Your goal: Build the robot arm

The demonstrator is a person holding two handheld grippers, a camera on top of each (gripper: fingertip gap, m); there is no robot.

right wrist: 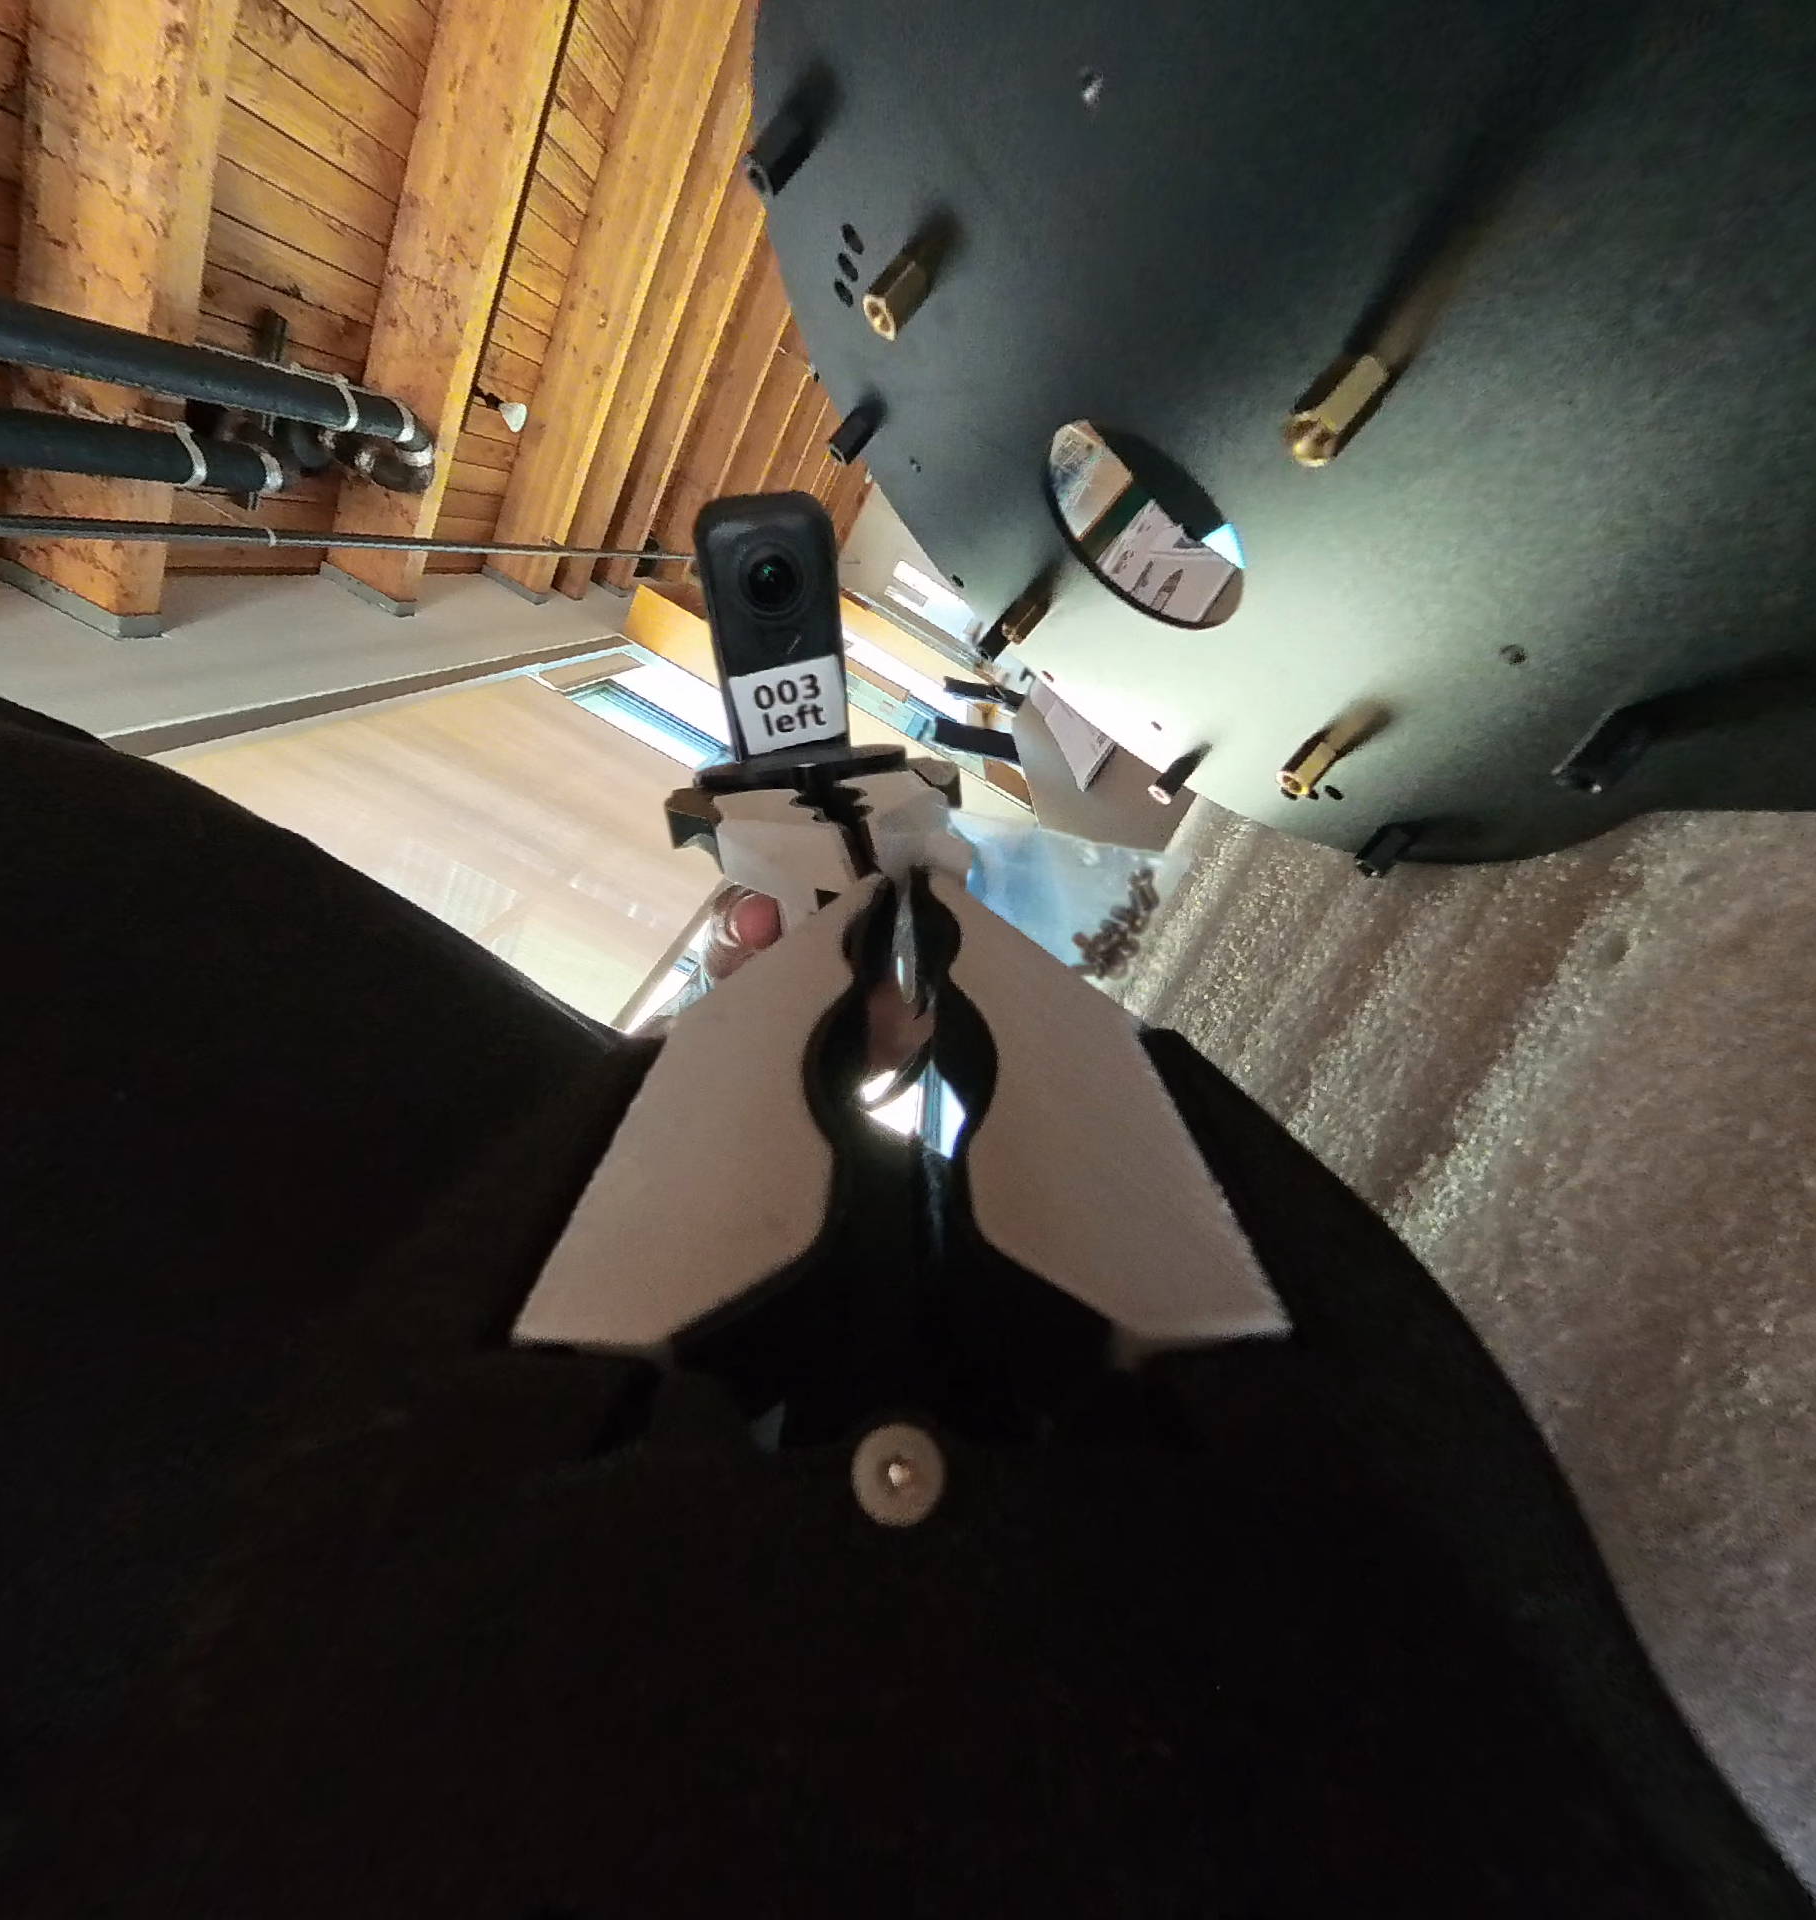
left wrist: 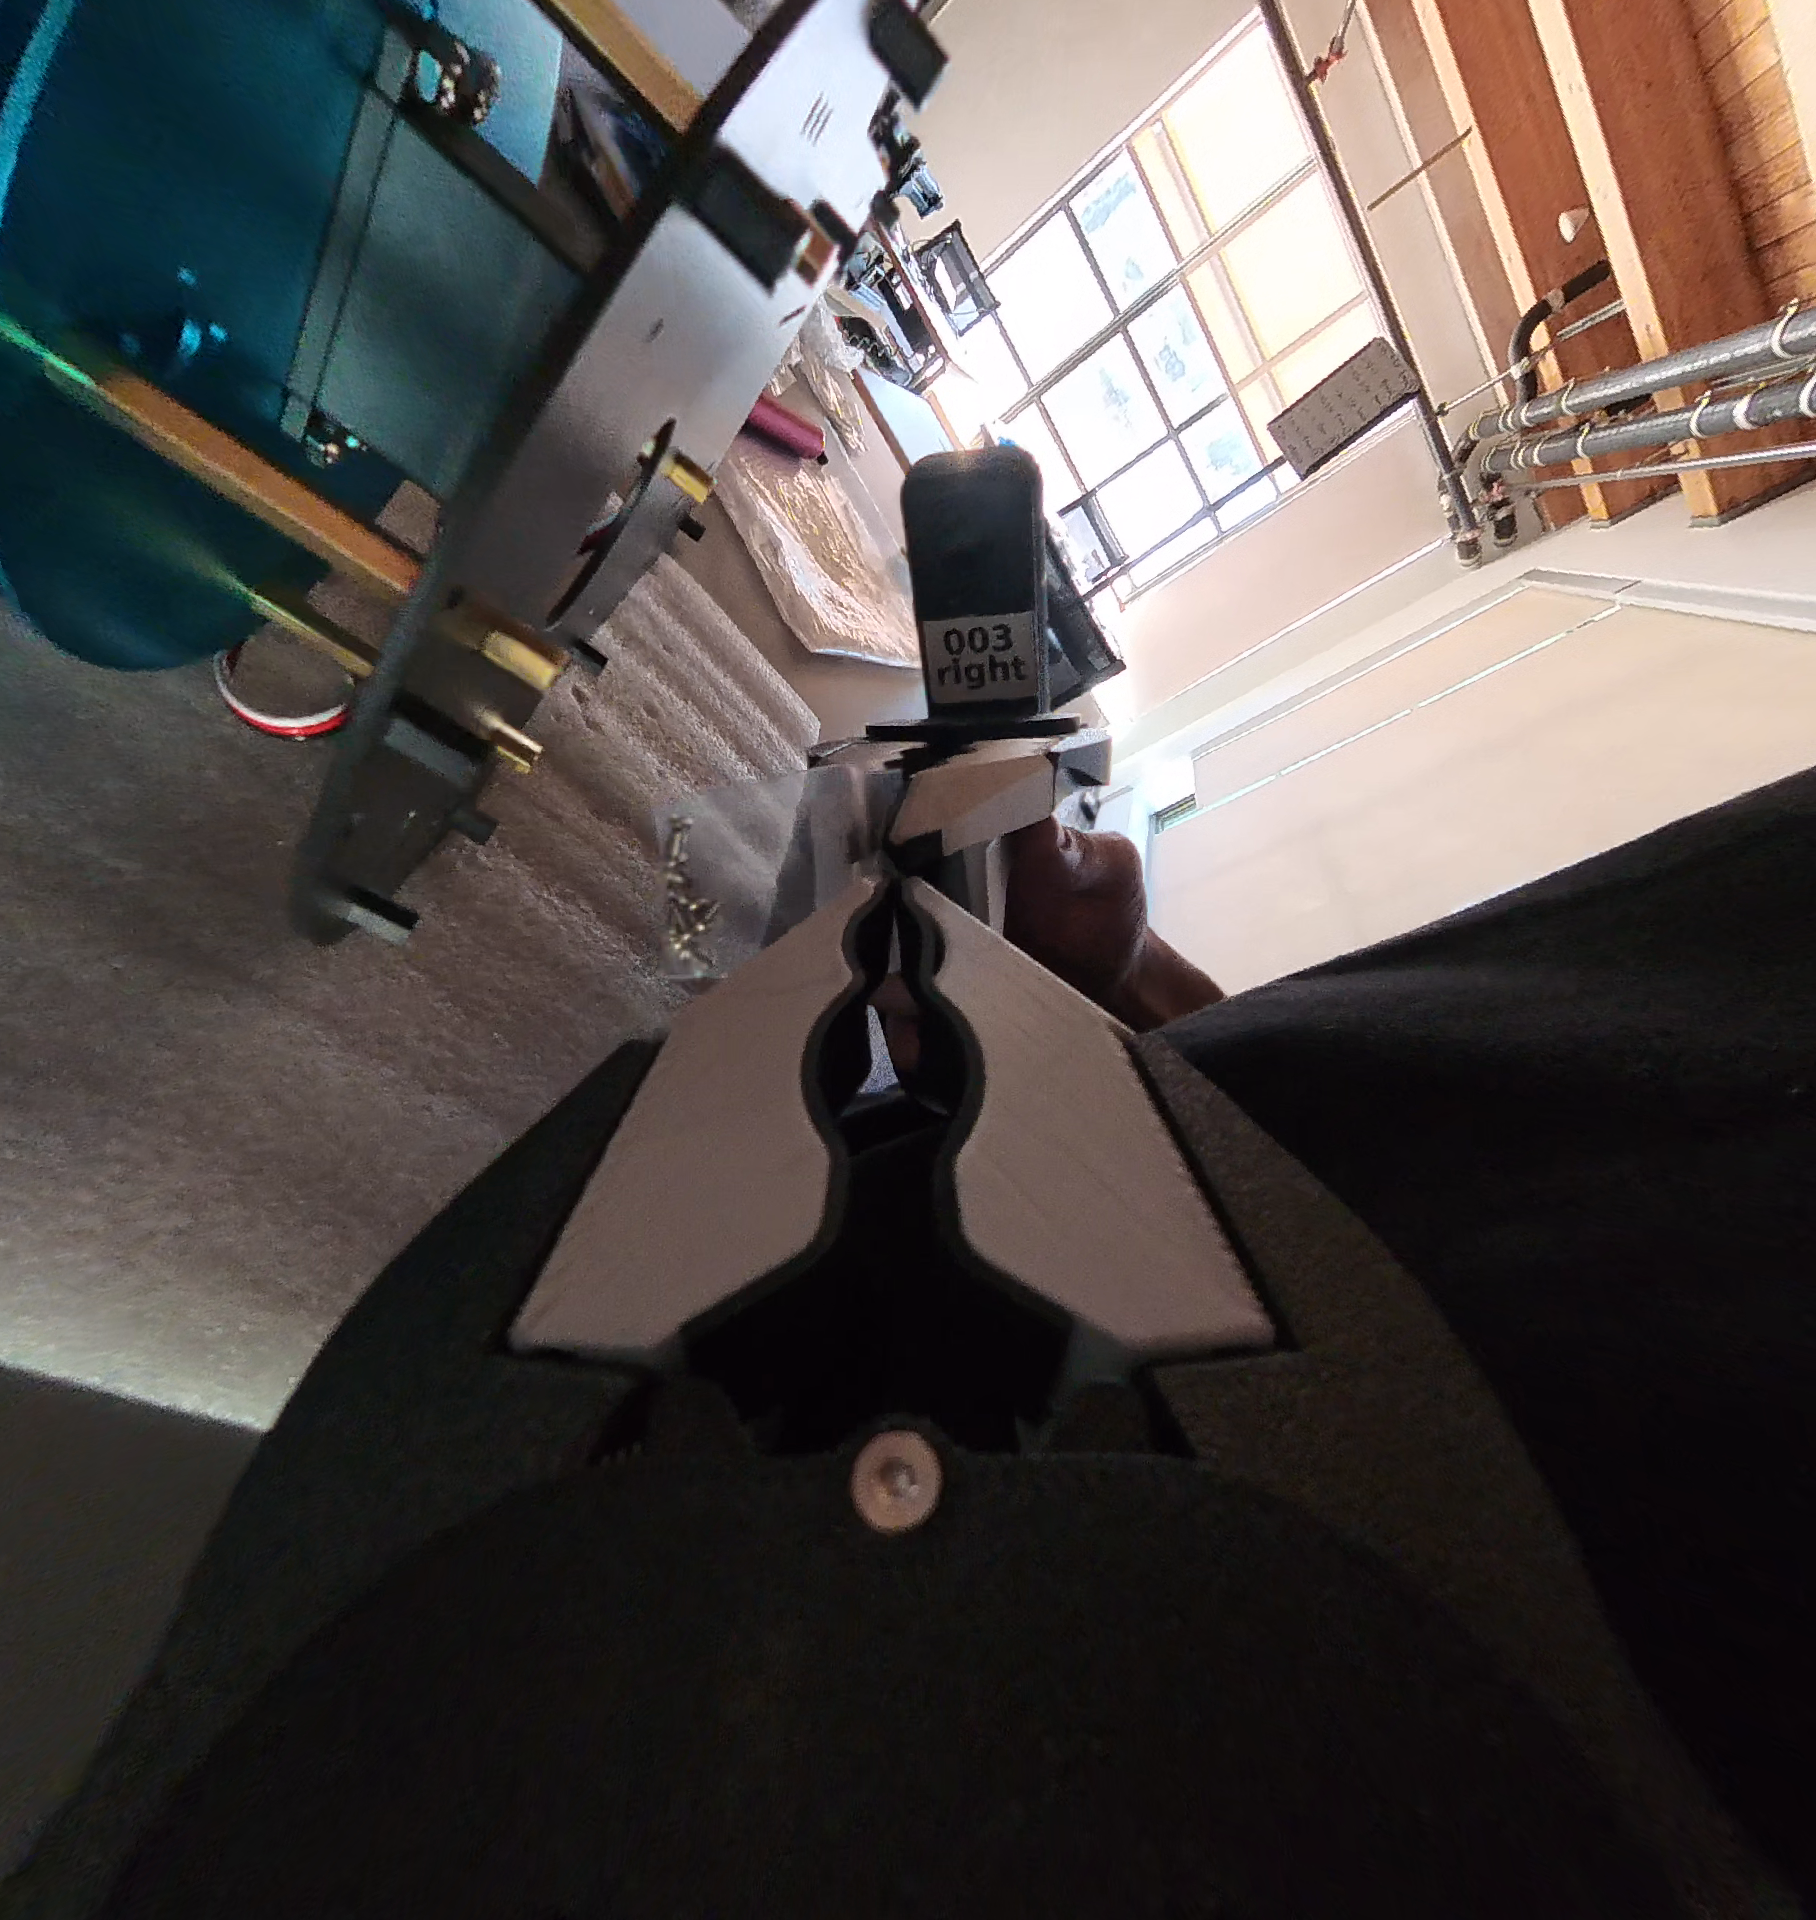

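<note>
Two grippers are met tip to tip, the left gripper (left wrist: 899, 899) and the right gripper (right wrist: 899, 894) each with jaws pinched shut on a clear bag (left wrist: 738, 862) of small screws (left wrist: 688, 914), held over the grey padded surface (left wrist: 208, 1039) near a black plate (right wrist: 1403, 312) fitted with brass standoffs (right wrist: 1335, 405).

Both sets of jaws are meeting tip to tip, each blocking the other's path straight ahead. A black plate (right wrist: 1403, 416) studded with brass standoffs (right wrist: 1325, 410) is looming just beside them, walling that side. A grey foam worktop (right wrist: 1558, 1195) is lying open alongside.
</note>
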